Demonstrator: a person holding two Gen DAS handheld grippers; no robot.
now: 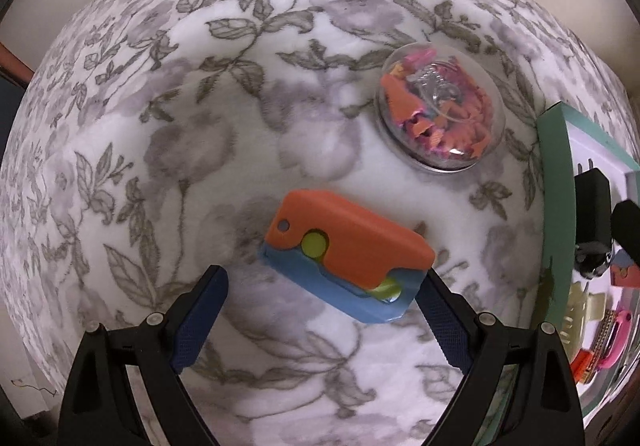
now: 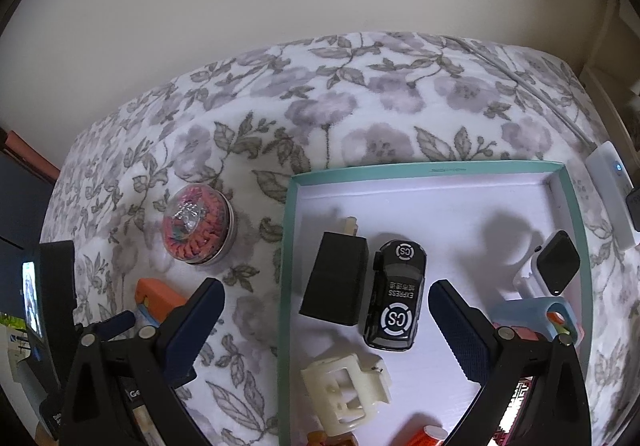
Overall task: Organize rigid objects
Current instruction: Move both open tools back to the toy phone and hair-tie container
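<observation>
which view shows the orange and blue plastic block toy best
The left wrist view: the orange and blue plastic block toy lies whole and central between the open left gripper fingers. The right wrist view catches only an orange corner behind a finger.

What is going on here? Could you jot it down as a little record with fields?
surface: floral blanket
left gripper: open, fingers on either side of the orange-and-blue block toy, not closed on it
right gripper: open, holding nothing, hovering over the tray's left edge
tray: teal-rimmed box lid with white inside
in the tray: black charger plug, black toy car, cream hair clip, smartwatch
outside the tray: clear dome of colourful bits, block toy
</observation>
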